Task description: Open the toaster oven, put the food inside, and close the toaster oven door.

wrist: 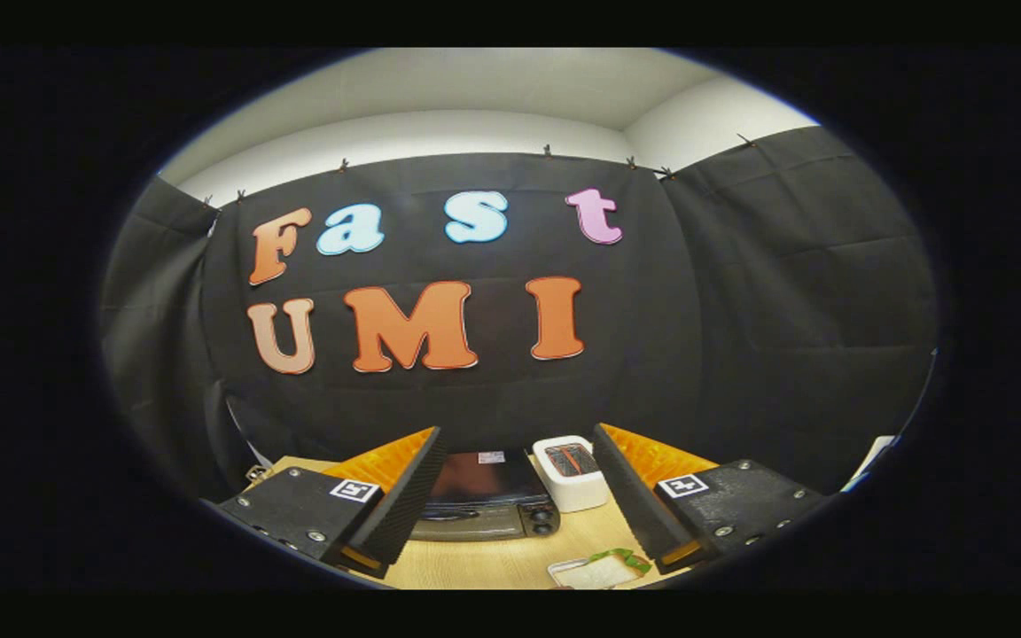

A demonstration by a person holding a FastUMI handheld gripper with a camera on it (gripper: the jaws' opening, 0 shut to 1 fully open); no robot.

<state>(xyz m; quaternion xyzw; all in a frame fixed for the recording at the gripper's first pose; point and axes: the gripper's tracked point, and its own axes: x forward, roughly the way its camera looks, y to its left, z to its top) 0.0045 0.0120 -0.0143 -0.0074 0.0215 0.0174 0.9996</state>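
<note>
Gripper [510, 509] is seen low in the frame, fingers spread wide and released, nothing held between them; black foam pads face inward, orange backs outward, one square marker tag on each black finger base. Toaster oven [486, 501] is seen just ahead, in the gap between the fingers, lower centre of frame, partly covered by the left finger [404, 496]; door is closed, two knobs are seen at its right end. White container [571, 472] with dark contents is placed just beside the oven's right side, close to the right finger [630, 492]. Tray of food [597, 570] with a green piece is seen at bottom centre-right on the wooden table [493, 558], nearer than the oven, next to the right finger's tip.
</note>
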